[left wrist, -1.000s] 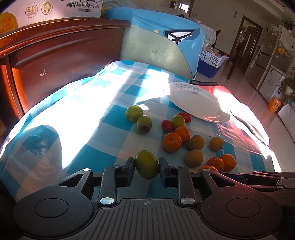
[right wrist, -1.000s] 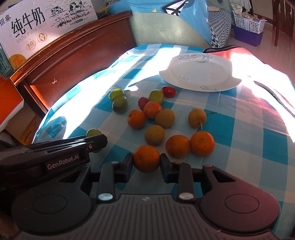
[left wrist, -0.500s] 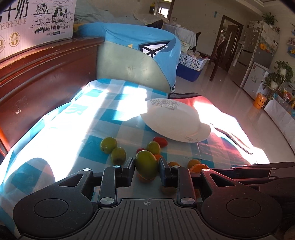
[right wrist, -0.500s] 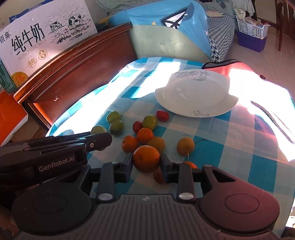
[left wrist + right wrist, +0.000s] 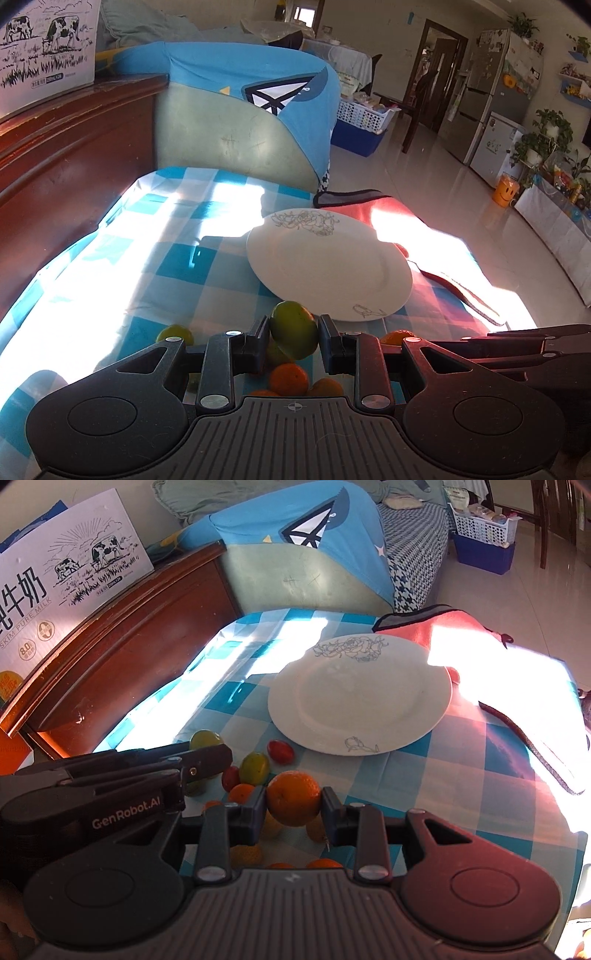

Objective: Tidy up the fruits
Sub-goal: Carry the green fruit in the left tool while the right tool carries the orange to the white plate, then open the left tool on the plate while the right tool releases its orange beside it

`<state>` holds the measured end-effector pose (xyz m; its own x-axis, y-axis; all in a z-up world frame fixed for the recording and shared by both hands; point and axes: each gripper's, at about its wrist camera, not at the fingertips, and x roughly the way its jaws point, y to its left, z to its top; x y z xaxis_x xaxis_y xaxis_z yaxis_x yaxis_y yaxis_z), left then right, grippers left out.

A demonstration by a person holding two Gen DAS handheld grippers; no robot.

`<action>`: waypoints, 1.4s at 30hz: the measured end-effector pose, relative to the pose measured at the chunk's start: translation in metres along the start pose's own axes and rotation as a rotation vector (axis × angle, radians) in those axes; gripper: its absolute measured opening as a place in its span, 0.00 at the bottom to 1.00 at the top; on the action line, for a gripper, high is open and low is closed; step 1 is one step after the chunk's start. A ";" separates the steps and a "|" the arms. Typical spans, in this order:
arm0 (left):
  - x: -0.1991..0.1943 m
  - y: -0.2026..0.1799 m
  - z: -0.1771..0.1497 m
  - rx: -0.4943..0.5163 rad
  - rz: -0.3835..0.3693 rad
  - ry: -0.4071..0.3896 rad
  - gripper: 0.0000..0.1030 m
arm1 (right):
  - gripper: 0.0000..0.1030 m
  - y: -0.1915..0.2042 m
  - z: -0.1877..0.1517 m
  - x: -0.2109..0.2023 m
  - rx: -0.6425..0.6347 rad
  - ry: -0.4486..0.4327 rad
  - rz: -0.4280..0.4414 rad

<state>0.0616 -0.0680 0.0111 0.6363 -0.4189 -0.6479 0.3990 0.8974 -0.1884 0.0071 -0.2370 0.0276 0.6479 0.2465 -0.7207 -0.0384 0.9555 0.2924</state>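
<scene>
My left gripper [image 5: 293,338] is shut on a green fruit [image 5: 293,328] and holds it in the air just short of the white plate [image 5: 328,258]. My right gripper [image 5: 293,805] is shut on an orange [image 5: 293,801], also lifted, near the plate's [image 5: 362,698] front rim. The plate holds nothing. Several oranges, green fruits and small red fruits [image 5: 280,751] lie loose on the blue checked tablecloth [image 5: 461,775] below both grippers. The left gripper also shows in the right wrist view [image 5: 207,760], to the left of the orange.
A red cloth [image 5: 439,627] lies behind and right of the plate. A wooden headboard [image 5: 122,646] with a milk carton box [image 5: 55,587] runs along the left. A blue-covered seat [image 5: 240,110] stands past the table's far edge.
Both grippers have risen and moved forward toward the plate, each carrying its fruit. The loose fruits have slid down under the grippers in both views.
</scene>
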 end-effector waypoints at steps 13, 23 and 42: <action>0.048 0.000 0.036 0.036 -0.057 0.025 0.25 | 0.31 -0.029 0.033 0.029 0.115 0.007 -0.029; 0.084 0.001 0.045 0.035 -0.053 0.061 0.25 | 0.31 -0.042 0.048 0.050 0.118 0.013 -0.093; 0.085 0.006 0.045 0.006 -0.010 0.054 0.56 | 0.34 -0.054 0.053 0.056 0.181 -0.003 -0.079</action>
<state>0.1481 -0.1043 -0.0121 0.5959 -0.4197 -0.6846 0.4091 0.8923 -0.1909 0.0857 -0.2840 0.0052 0.6459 0.1710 -0.7440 0.1502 0.9271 0.3435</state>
